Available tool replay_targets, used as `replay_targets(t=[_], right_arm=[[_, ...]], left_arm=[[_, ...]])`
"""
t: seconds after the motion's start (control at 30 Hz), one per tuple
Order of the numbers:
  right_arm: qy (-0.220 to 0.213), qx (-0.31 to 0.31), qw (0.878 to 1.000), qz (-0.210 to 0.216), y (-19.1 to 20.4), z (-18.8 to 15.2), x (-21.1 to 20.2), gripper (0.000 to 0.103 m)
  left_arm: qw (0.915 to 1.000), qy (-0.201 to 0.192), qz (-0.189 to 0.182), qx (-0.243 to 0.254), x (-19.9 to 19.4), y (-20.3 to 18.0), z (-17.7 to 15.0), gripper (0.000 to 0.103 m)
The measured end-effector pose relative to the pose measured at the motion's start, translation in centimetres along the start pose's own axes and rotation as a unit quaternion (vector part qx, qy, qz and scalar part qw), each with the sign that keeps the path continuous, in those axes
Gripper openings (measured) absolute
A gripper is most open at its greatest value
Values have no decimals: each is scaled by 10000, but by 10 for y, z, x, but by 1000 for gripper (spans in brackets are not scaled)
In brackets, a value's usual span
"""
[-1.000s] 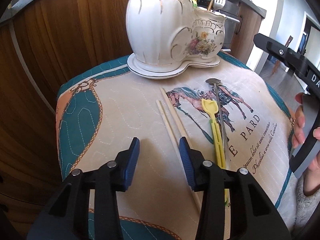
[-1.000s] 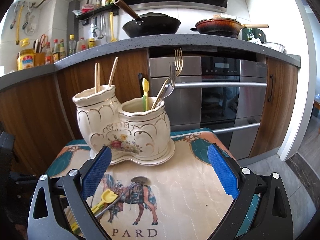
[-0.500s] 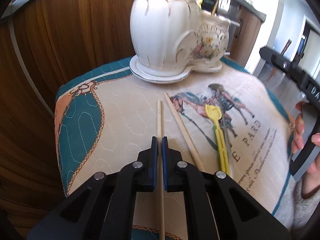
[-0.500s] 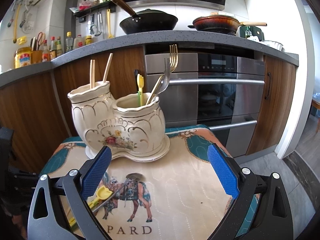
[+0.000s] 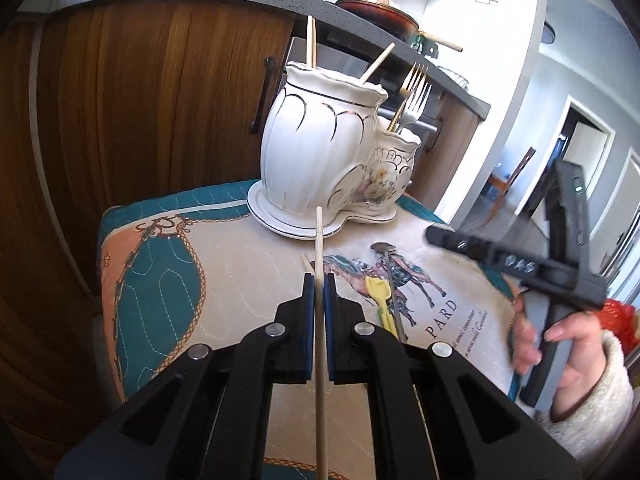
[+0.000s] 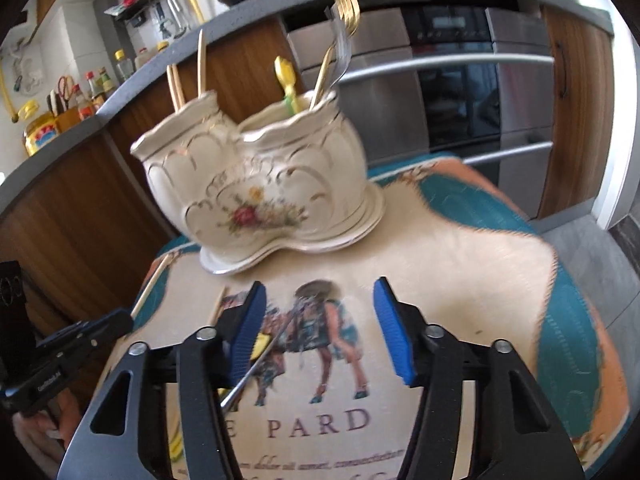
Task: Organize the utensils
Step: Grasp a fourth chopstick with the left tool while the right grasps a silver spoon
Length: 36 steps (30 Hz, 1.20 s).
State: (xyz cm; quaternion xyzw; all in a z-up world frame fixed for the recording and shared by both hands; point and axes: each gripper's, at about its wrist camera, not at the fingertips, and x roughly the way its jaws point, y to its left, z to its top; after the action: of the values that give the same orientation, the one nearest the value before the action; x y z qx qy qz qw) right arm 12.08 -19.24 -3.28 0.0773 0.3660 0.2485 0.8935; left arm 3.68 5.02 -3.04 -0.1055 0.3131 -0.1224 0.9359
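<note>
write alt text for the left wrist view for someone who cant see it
The left gripper is shut on a wooden chopstick, its tip raised toward a white two-part ceramic holder that has chopsticks and forks in it. On the horse-print cloth lie another chopstick, a yellow spoon and a metal spoon; at right, a hand holds the other gripper.

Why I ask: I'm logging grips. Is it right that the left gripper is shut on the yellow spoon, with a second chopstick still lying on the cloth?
Not quite. The left gripper is shut on a chopstick, not the yellow spoon, which lies on the cloth. The left wrist view shows it. The second chopstick does lie on the cloth.
</note>
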Motion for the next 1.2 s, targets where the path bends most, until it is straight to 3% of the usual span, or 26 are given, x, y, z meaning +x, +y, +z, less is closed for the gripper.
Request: replay_targets(t=[0.07, 0.17, 0.37, 0.73, 0.93, 1.2], right_arm=[[183, -80, 9998, -24, 9, -2, 10, 38], [397, -107, 9991, -52, 16, -5, 20, 30], [820, 232, 9963, 107, 13, -7, 41, 26], [883, 311, 9956, 48, 11, -1, 51, 13], [750, 379, 9962, 219, 6, 1, 44, 5], [22, 177, 9996, 209, 1, 0, -2, 2]], left_arm=[[10000, -30, 11, 25, -2, 1, -1, 4], [9999, -94, 20, 74, -4, -1, -1, 4], [9998, -137, -15, 124, -6, -5, -2, 4], [9999, -108, -69, 51, -6, -2, -3, 4], [9999, -117, -80, 57, -5, -2, -3, 4], [9997, -191, -111, 76, -7, -2, -4, 4]])
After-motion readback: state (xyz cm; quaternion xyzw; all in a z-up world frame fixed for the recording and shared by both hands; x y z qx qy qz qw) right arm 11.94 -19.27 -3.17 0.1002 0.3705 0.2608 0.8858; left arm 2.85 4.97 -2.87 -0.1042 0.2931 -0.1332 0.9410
